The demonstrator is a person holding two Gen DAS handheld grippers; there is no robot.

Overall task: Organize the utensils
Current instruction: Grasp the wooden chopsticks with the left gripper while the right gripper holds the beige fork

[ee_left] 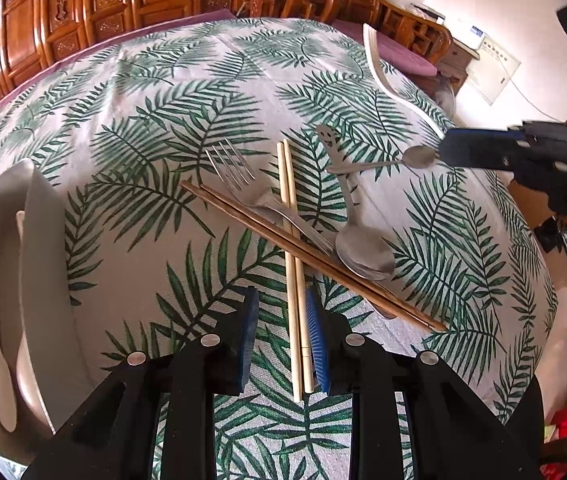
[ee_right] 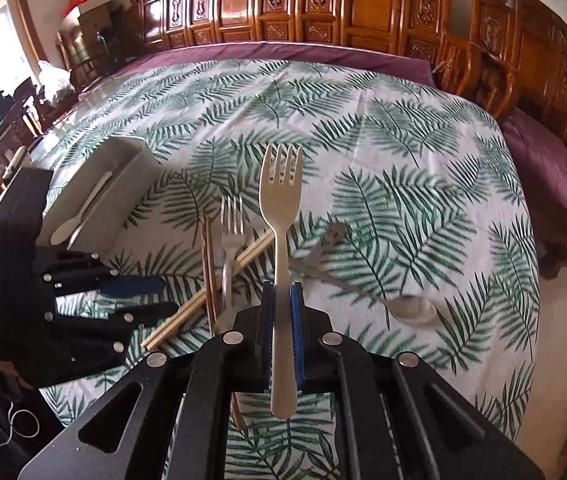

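Fork (ee_right: 280, 216), beige plastic, light and stiff, sits pinched by its handle in the right gripper (ee_right: 283, 332) at frame centre; left gripper (ee_left: 281, 344) stands partly open around pale chopsticks (ee_left: 293, 264), grip unclear.

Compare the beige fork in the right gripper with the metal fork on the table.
The beige fork is matte cream and held off the table in the right gripper; the metal fork is shiny steel, lying among the chopsticks. The beige fork's head looks broader. Both have four tines.
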